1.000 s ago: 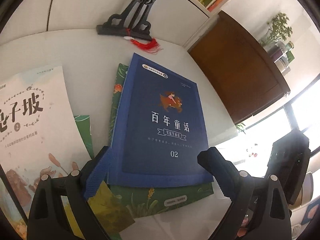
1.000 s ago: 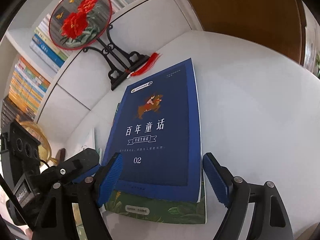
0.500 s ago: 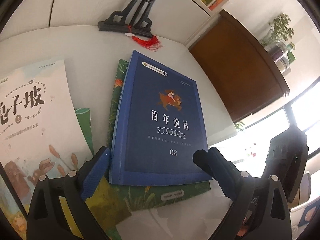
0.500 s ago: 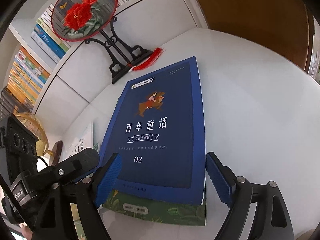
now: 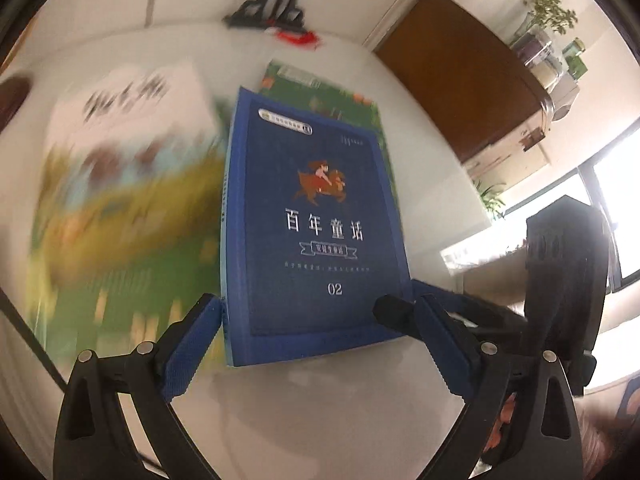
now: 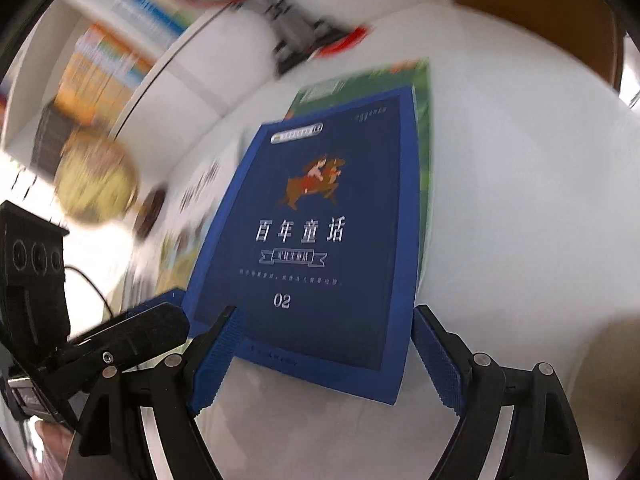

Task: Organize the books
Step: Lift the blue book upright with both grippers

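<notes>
A dark blue book [image 5: 316,220] [image 6: 316,240] with white title lettering lies partly over a green book [image 5: 320,92] [image 6: 422,128], its near end past the green one. My left gripper [image 5: 318,308] is open, its left pad [image 5: 192,344] against the book's spine edge. My right gripper [image 6: 326,312] is open too, its right pad [image 6: 436,360] against the opposite edge and its left finger over the near corner. The two inner fingers sit side by side at the book's near edge. The book looks sharp while everything around it is blurred.
A white and yellow picture book [image 5: 128,140] lies left of the blue one on the white table [image 5: 320,400]. A black fan stand with a red tassel [image 5: 276,4] stands at the back, a brown cabinet [image 5: 460,88] right, a globe [image 6: 96,176] and bookshelves [image 6: 104,64] left.
The blue book has slid toward me off the green book, whose far end now shows. Both grippers drew back with it, and the surroundings are motion-blurred.
</notes>
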`<state>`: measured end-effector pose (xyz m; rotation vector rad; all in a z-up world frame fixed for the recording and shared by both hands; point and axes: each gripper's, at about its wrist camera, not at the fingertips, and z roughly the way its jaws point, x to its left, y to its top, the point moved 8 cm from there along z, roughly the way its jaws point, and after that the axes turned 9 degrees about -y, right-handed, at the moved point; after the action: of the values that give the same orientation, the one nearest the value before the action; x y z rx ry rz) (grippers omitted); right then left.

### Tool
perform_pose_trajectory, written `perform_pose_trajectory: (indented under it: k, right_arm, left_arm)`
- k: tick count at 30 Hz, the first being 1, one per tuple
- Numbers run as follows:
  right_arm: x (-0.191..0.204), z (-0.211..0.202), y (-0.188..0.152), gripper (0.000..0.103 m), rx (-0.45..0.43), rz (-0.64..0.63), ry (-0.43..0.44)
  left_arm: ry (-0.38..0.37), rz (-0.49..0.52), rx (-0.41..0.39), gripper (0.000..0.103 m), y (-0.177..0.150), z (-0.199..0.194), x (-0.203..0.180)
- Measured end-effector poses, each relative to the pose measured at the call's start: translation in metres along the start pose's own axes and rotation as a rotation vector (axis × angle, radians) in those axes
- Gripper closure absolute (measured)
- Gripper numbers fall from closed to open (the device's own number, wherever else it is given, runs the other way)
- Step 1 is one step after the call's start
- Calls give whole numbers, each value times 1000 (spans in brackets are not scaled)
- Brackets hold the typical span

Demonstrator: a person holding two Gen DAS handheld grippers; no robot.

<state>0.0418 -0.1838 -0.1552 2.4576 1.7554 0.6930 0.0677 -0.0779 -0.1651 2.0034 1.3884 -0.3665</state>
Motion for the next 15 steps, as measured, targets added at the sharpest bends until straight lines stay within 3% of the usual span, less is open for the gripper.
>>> perform_pose_trajectory:
  k: [3,5,9,15]
  right_arm:
    - [15,-5,-29,18,53,-71,58]
    - [22,-4,-37,18,58,-84,117]
    - [18,1,-23,18,18,-32,143]
    - [14,12,6,18,-69,-29,146]
  left_arm:
    - [12,-61,32,8,-28,-12,15]
    - [12,-109,13,8,-30,-17,29]
    - [17,-162,-53,8,-9,-14,54]
    - [-8,-130,-125,8,9,-2,53]
